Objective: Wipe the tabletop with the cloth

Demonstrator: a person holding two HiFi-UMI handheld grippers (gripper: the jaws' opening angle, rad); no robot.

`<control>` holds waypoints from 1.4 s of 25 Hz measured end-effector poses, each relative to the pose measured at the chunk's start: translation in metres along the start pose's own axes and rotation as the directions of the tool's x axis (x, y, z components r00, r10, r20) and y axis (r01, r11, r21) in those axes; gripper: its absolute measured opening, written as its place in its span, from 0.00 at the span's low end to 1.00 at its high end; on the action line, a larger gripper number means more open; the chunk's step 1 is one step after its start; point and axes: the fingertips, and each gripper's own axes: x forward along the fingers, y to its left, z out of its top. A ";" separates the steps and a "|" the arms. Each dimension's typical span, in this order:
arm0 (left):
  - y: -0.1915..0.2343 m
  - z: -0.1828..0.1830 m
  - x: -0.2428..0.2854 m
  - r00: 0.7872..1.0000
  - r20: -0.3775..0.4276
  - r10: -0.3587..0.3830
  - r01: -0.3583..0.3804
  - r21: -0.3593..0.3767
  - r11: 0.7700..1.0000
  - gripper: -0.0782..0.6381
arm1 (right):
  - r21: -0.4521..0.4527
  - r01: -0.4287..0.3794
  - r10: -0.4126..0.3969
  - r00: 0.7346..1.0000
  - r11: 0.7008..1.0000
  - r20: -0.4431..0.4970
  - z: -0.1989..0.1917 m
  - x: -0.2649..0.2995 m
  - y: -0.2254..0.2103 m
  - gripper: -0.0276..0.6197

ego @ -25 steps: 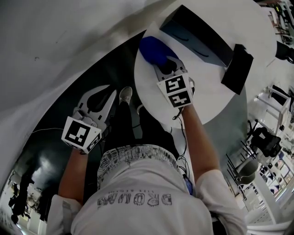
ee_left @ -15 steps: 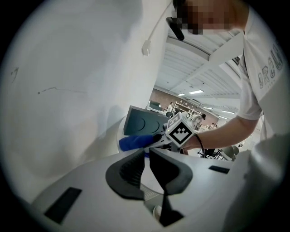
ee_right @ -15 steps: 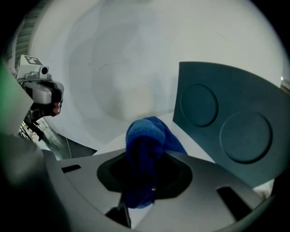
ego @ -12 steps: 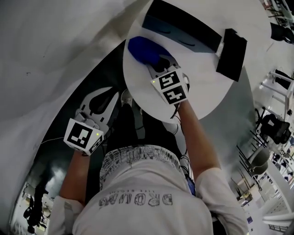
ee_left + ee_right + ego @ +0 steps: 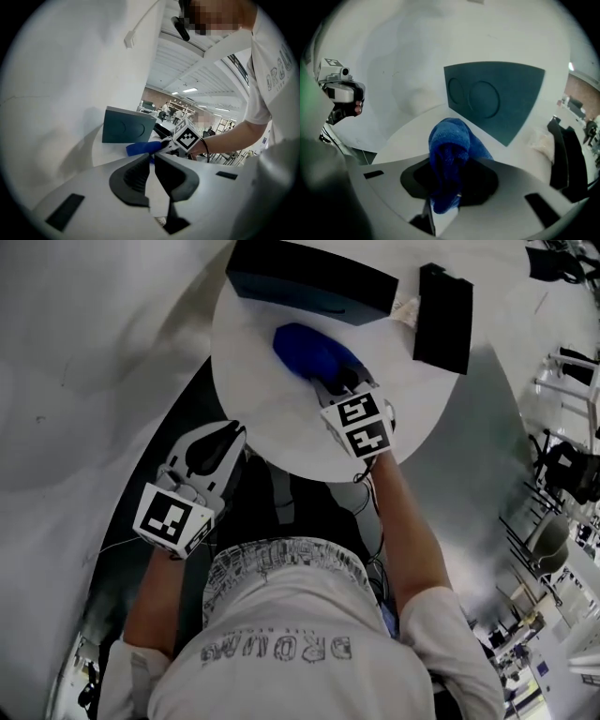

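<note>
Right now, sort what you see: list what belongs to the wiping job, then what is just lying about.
In the job: blue cloth, clamped in the right tool; round white tabletop.
Lying about: dark teal box; black case; left tool, shut and empty, held off the table.

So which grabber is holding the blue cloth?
The right gripper, out over the white table, is shut on the blue cloth. The left gripper hangs off the table, shut on nothing.

The head view looks down on the table. The left gripper view faces it from beside, the right gripper view from just above. All 3 share the dark box.
</note>
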 end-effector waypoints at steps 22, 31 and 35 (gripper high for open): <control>-0.127 0.014 0.106 0.964 -0.102 -0.244 0.256 0.132 0.958 0.18 | 0.299 0.243 -0.237 0.970 0.923 -0.057 -0.167 -0.130 -0.126 0.20; -0.148 0.017 0.114 0.965 -0.110 -0.237 0.251 0.140 0.958 0.18 | 0.323 0.252 -0.250 0.967 0.912 -0.047 -0.178 -0.146 -0.142 0.20; -0.144 0.016 0.102 0.970 -0.104 -0.218 0.231 0.135 0.964 0.18 | 0.324 0.263 -0.259 0.964 0.909 -0.056 -0.177 -0.147 -0.143 0.20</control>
